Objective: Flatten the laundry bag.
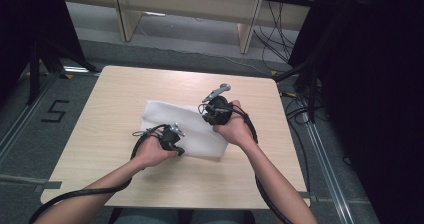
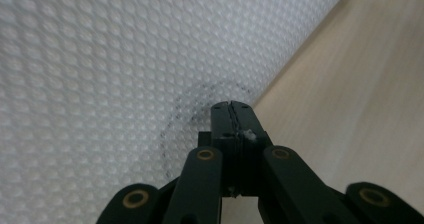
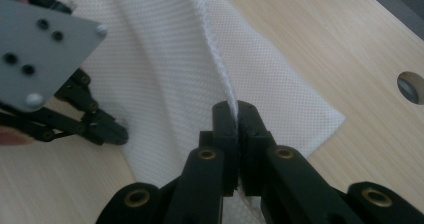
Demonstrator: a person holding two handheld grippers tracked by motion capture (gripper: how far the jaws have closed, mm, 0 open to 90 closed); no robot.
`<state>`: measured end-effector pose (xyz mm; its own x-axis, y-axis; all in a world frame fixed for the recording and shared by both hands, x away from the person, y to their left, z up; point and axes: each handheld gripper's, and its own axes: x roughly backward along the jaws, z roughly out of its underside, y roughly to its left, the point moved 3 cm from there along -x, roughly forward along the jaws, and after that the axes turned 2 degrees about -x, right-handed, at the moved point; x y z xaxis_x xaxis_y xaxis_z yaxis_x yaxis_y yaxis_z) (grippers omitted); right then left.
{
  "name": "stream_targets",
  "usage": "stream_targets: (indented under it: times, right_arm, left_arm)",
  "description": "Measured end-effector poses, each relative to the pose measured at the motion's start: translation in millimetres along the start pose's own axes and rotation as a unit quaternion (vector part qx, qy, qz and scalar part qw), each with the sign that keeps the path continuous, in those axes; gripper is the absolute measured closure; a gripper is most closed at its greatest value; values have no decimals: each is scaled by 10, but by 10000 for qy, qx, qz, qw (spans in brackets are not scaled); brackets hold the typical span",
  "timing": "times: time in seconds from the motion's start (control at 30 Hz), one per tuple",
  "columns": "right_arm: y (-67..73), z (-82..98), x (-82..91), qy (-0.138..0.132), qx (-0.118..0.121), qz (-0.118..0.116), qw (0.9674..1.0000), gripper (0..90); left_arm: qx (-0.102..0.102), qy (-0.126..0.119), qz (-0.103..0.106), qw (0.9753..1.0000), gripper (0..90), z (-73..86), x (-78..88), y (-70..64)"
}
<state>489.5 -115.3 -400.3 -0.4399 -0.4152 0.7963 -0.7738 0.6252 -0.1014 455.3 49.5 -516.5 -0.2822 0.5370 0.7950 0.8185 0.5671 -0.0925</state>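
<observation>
A white mesh cloth (image 1: 170,116) lies in the middle of the wooden table (image 1: 120,89). My right gripper (image 1: 209,115) hangs over the cloth's right part. In the right gripper view this right gripper (image 3: 235,106) is shut on a raised fold of the cloth (image 3: 165,59), which runs up from the jaws as a ridge. My left gripper (image 1: 179,150) is at the cloth's near edge. Its jaws are closed, and the left gripper (image 2: 231,106) touches the cloth (image 2: 100,59) with its tip beside the bare table (image 2: 350,84). The right gripper view also shows the left gripper (image 3: 120,132) there.
A round cable hole (image 3: 410,86) is cut in the table beyond the cloth's corner. Bare wood surrounds the cloth on all sides. Black cables trail from both grippers over the near edge. Floor, desk legs (image 1: 125,19) and dark stands lie beyond the table.
</observation>
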Motion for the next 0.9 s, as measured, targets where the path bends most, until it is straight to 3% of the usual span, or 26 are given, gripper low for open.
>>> stream_targets:
  times: [0.03,0.13,0.17,0.23,0.27,0.3,0.33,0.37,0.4,0.5,0.57,0.63,0.67,0.7,0.8,0.83,0.87,0.9]
  right_arm:
    - [16,1,4,-7,-1,9,10000,890]
    - [41,12,16,12,113,95,9999,888]
    - [70,16,18,-13,5,56,10000,887]
    - [108,38,16,-41,55,-29,10000,885]
    - [146,66,12,-51,85,-31,9999,885]
    - [146,66,12,-51,85,-31,9999,885]
    - [166,77,-8,-123,104,5,9999,885]
    - [194,101,-11,-151,271,-1,9995,884]
    - [194,101,-11,-151,271,-1,9995,884]
    - [264,144,-1,-43,273,-200,9994,883]
    - [304,165,1,-82,337,-182,9992,883]
    - [346,181,6,-173,503,-173,9984,884]
    - [368,187,15,-160,479,-195,9985,883]
    - [368,187,15,-160,479,-195,9985,883]
    - [470,234,21,-144,622,-278,9976,882]
    - [487,249,32,-89,712,-330,9969,882]
    - [487,249,32,-89,712,-330,9969,882]
    - [546,279,30,-115,749,-348,9965,882]
  left_arm:
    - [-66,58,12,10000,885,-15,9,42]
    - [112,-97,-59,9999,878,-33,-12,61]
    - [-97,74,-59,9999,878,-19,17,86]
    - [74,-25,-72,9999,870,-2,13,50]
    - [-107,39,-68,9999,862,16,36,60]
    - [-142,47,-75,9999,862,29,53,55]
    - [-159,141,-51,9998,856,65,106,42]
    - [-142,95,-70,9998,845,89,139,38]
    - [-113,97,-36,9999,845,120,184,36]
    - [-347,291,-51,9990,831,241,388,60]
    - [-406,328,-117,9986,820,336,545,87]
    - [-353,244,-224,9988,809,496,789,137]
    - [-206,154,-253,9993,807,564,869,153]
    - [-206,154,-253,9993,803,564,869,153]
    - [69,-133,-488,9987,785,863,1172,247]
    - [69,-133,-488,9987,781,863,1172,247]
    - [199,-190,-493,9984,781,916,1208,256]
    - [292,-229,-580,9976,775,1039,1321,294]
